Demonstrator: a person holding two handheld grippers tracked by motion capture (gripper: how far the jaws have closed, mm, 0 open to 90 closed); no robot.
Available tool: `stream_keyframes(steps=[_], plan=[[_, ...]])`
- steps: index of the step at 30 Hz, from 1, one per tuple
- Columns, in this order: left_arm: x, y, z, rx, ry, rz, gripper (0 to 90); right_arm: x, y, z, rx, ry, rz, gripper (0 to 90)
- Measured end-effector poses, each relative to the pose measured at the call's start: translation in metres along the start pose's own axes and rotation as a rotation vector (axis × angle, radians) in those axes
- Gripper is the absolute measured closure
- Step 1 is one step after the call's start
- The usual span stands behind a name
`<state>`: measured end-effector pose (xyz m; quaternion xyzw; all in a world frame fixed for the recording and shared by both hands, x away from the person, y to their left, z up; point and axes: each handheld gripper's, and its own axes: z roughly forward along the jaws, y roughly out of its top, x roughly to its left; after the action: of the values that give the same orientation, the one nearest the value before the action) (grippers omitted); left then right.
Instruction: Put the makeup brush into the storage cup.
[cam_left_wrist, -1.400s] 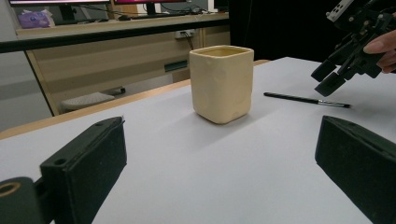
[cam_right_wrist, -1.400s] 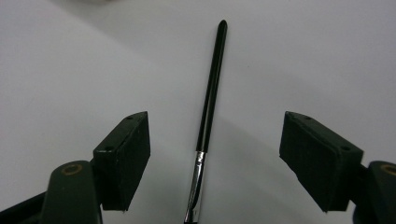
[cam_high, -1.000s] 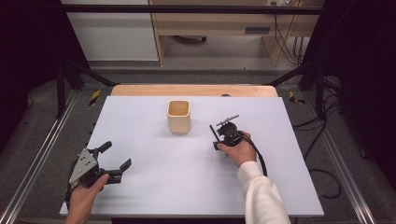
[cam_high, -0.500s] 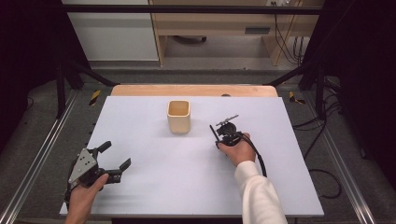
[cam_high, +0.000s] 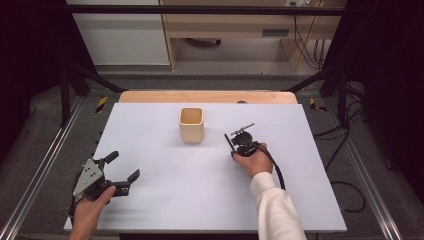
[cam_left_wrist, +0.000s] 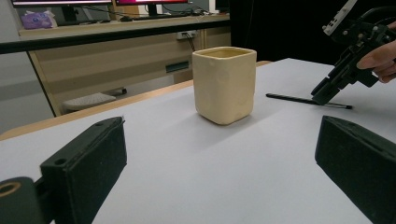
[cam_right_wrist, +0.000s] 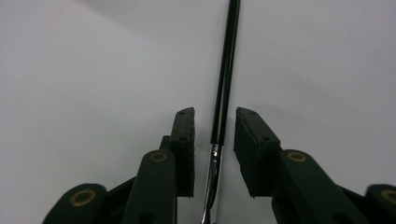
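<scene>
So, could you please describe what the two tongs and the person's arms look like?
Both tongs are black. The left tongs carry a grey three-cornered plate with small holes on top, and their jaws end in thick black rectangular pads. The right tongs have brass-coloured pivot rings on the jaw links and a black cable that trails back past a white long sleeve. The left forearm is bare.

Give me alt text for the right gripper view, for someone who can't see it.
A thin black pen lies on a white table between the right tool's two black jaws, which have just been closing around it but do not yet touch it.
</scene>
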<state>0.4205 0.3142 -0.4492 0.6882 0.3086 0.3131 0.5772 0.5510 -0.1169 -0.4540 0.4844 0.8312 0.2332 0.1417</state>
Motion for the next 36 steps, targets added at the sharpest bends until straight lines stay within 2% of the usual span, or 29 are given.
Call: stream_keyframes(steps=[4, 6, 11, 19, 28, 34, 36], plan=[[0.0001, 0.0, 0.0, 0.0, 0.0, 0.001, 1.7, 0.0004, -0.0005, 0.0014, 0.002, -0.003, -0.002, 70.4], [0.0002, 0.0, -0.0001, 0.0, 0.001, 0.0, 1.7, 0.0016, 0.0, 0.0017, 0.011, -0.001, 0.012, 71.8], [0.0005, 0.0, -0.0003, -0.001, 0.002, 0.0, 1.6, 0.0014, -0.0003, 0.0034, 0.014, 0.002, 0.0, 73.4], [0.0006, 0.0003, -0.0005, -0.003, 0.003, 0.0, 1.7, 0.0015, 0.0, 0.0048, 0.021, 0.003, 0.006, 76.8], [0.0013, 0.0004, -0.0009, -0.004, 0.006, -0.001, 1.8, 0.001, 0.001, 0.0044, 0.03, 0.009, 0.031, 83.3], [0.0008, 0.0007, 0.001, -0.002, 0.004, 0.003, 1.9, 0.0009, 0.0013, 0.0048, 0.027, 0.006, 0.018, 83.6], [-0.0002, 0.0017, 0.0004, -0.004, 0.003, 0.006, 1.9, 0.0008, 0.0017, 0.0026, 0.021, 0.009, 0.001, 83.7]])
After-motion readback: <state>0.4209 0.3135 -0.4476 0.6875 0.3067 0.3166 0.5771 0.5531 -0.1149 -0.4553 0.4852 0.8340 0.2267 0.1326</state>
